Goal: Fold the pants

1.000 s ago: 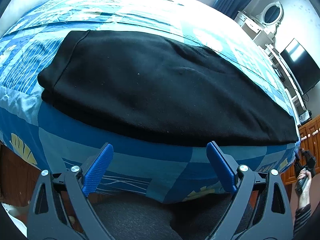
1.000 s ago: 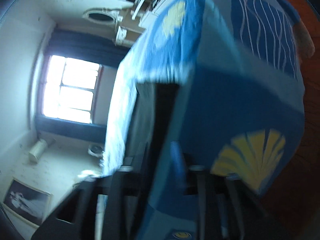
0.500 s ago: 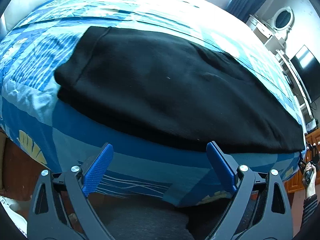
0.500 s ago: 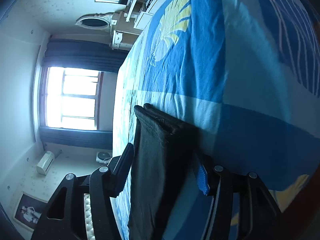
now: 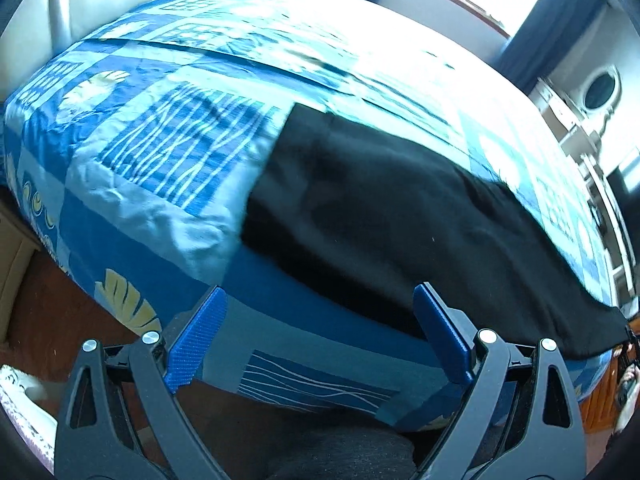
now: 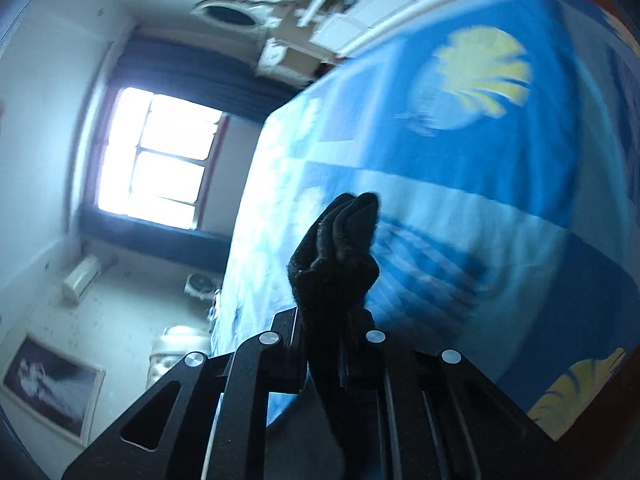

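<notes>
With right gripper [image 6: 334, 320] fingers clenched on the pants [image 5: 400, 216] end and left gripper [image 5: 316, 344] fingers released, the lengthwise fold begins; next, carry that end across the bed [image 5: 160, 152].

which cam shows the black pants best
Left wrist view: the black pants lie spread across the blue bedspread. Right wrist view shows only a bunched end pinched in the right gripper.

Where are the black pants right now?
The black pants lie on the blue bedspread, right of centre in the left view; one end is pinched in the right gripper.
</notes>
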The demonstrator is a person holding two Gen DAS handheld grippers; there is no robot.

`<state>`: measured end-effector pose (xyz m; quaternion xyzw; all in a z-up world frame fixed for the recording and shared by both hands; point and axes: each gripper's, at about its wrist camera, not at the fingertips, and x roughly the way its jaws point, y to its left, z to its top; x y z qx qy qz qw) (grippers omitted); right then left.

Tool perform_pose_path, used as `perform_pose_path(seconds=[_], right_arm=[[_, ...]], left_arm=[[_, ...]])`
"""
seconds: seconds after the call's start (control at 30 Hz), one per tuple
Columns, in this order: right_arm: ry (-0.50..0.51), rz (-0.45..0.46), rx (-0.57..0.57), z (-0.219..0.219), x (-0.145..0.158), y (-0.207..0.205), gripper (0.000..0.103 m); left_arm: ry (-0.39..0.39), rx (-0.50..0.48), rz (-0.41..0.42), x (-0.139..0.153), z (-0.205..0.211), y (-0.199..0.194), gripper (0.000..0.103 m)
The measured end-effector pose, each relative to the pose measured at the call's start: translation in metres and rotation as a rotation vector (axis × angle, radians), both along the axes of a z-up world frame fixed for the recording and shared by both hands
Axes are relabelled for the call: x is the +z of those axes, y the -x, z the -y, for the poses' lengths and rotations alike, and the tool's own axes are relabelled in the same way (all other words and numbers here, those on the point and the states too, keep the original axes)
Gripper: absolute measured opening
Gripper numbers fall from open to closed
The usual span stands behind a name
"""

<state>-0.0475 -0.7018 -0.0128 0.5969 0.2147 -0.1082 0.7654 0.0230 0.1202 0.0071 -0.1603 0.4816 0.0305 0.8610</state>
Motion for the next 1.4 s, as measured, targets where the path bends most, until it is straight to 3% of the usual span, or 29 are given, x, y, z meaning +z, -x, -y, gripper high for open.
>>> perform_pose_path(seconds=[0.3, 0.57, 1.03, 1.4], right_arm=[[0.17, 0.102, 0.203, -0.082, 0.095, -0.044, 0.011], [0.296, 0.111, 0.371, -0.167, 0.122, -0.076, 0.011], [0.39, 0.022, 0.597, -0.292, 0.082, -0.117, 0.011], [0.456, -0.1, 0.74, -0.374, 0.022, -0.13, 0.011]], left_arm=[[-0.011, -0.032, 0.011, 0.001, 0.008, -0.004, 0.094], [-0.031, -0.08, 0.022, 0.001, 0.023, -0.003, 0.094], [-0.035, -0.106, 0.037, 0.003, 0.034, -0.002, 0.094], [-0.04, -0.122, 0.043, 0.005, 0.04, -0.001, 0.094]])
